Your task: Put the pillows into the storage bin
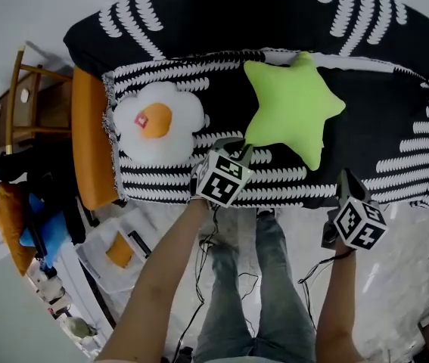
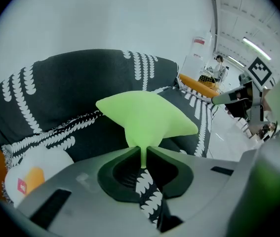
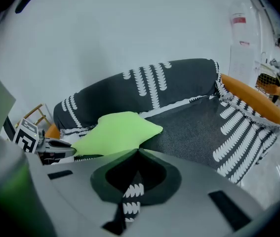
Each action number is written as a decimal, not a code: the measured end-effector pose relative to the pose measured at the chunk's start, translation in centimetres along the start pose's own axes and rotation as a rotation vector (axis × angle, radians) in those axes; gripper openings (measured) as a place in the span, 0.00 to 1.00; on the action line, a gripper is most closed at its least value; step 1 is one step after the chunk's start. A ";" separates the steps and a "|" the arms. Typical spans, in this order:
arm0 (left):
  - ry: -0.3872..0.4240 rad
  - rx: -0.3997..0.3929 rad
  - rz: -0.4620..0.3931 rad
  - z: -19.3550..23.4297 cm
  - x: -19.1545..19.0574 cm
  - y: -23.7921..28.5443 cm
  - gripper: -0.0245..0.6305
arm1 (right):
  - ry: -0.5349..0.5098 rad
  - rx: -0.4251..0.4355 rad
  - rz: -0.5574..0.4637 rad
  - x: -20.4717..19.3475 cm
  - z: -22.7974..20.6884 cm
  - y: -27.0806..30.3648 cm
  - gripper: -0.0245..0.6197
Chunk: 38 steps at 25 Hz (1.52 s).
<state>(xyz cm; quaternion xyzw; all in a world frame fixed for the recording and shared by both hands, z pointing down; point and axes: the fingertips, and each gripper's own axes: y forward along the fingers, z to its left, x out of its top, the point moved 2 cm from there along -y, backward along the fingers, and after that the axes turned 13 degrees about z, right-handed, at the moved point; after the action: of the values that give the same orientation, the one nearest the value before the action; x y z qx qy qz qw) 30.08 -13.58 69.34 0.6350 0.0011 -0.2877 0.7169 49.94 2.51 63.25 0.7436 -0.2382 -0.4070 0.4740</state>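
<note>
Covering most of the head view is a sofa (image 1: 365, 150) under a black cover with white leaf-like stripes, with an orange armrest (image 1: 91, 138) at its left end and pale floor in front. Two pillows lie on the seat. A white fried-egg pillow (image 1: 157, 123) sits near the left armrest, and a green star pillow (image 1: 293, 108) lies to its right, the two a little apart. The left hand-held gripper (image 1: 244, 151) reaches over the front edge of the seat and meets the star's lower-left point. The right hand-held gripper (image 1: 344, 176) hangs over the seat front to the right of the star, clear of it. The person's legs in jeans show below.

From the left hand-held gripper view, the jaws are nearly together and pinch a thin point of the green star pillow (image 2: 144, 117), whose body spreads out above them. The egg pillow (image 2: 31, 177) shows at the lower left, and the sofa back (image 2: 80, 78) rises behind.

From the right hand-held gripper view, the jaws meet at their tips with nothing between them. The star pillow (image 3: 115, 132) lies beyond them on the seat (image 3: 189, 127), and the left hand-held gripper (image 3: 56, 147) shows at its far side.
</note>
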 end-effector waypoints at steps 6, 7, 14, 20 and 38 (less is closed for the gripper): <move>-0.010 -0.031 -0.062 -2.2 2.3 -2.7 0.09 | 0.004 0.019 -0.057 2.0 0.7 -3.2 0.04; -0.019 -0.030 -0.066 -2.5 2.5 -3.1 0.09 | 0.003 0.019 -0.065 2.3 0.7 -3.7 0.04; -0.075 -0.031 -0.085 -4.3 4.6 -7.4 0.09 | -0.018 0.016 -0.102 4.3 0.4 -7.4 0.04; -0.109 0.003 -0.120 -4.4 6.2 -11.5 0.08 | -0.045 0.040 -0.128 5.4 2.2 -10.2 0.04; -0.251 0.087 -0.089 -7.6 -2.7 -25.1 0.08 | -0.249 0.185 -0.157 6.3 13.2 -16.0 0.04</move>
<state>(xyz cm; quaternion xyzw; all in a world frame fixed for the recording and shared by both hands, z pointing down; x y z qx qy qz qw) 20.23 -6.21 46.03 0.6239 -0.0726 -0.3962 0.6697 41.98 -1.85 43.57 0.7441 -0.2730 -0.5082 0.3369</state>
